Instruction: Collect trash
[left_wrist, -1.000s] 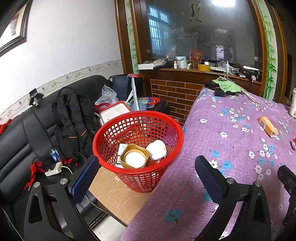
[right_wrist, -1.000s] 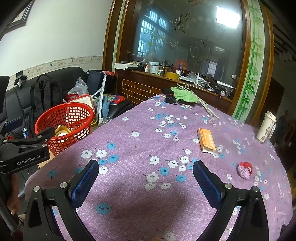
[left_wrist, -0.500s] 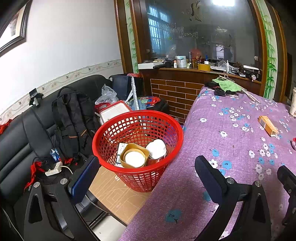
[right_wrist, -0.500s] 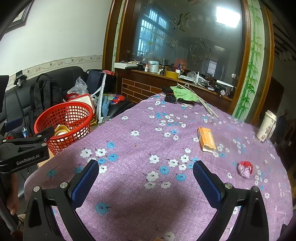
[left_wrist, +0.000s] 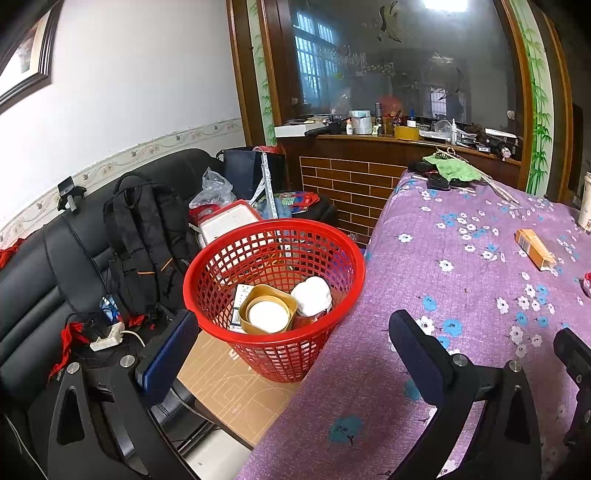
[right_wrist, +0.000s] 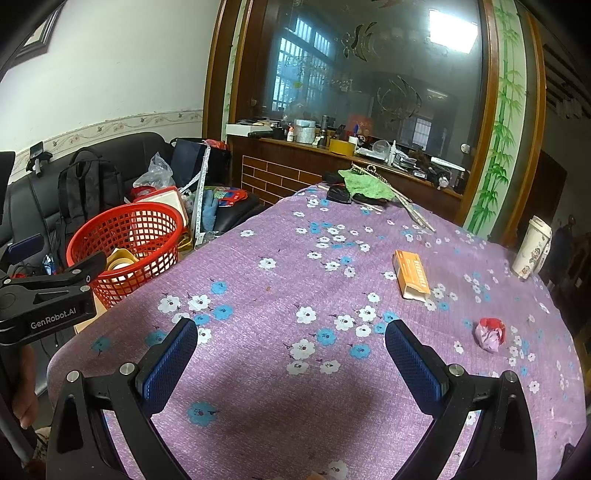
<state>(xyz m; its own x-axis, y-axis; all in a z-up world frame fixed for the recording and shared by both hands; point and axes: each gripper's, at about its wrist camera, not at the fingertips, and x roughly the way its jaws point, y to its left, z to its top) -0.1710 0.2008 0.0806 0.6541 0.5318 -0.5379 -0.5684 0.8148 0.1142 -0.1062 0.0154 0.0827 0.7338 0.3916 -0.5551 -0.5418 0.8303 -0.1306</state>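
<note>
**Both grippers empty over the purple table**

Left of the table (right_wrist: 280, 387) stood the red basket (left_wrist: 347, 258); only our left view showed the tub (left_wrist: 267, 314) inside. Our left gripper (left_wrist: 288, 343) and right gripper (right_wrist: 291, 354) were spread, empty. Right of the basket lay the orange box (right_wrist: 412, 273) and crumpled wrapper (right_wrist: 489, 334), cut off leftward.

1. The right wrist view has slid slightly: the red basket (right_wrist: 127, 251) sits a touch further left and lower than a second ago
2. The orange box (right_wrist: 412, 275) has edged slightly downward in that view
</note>
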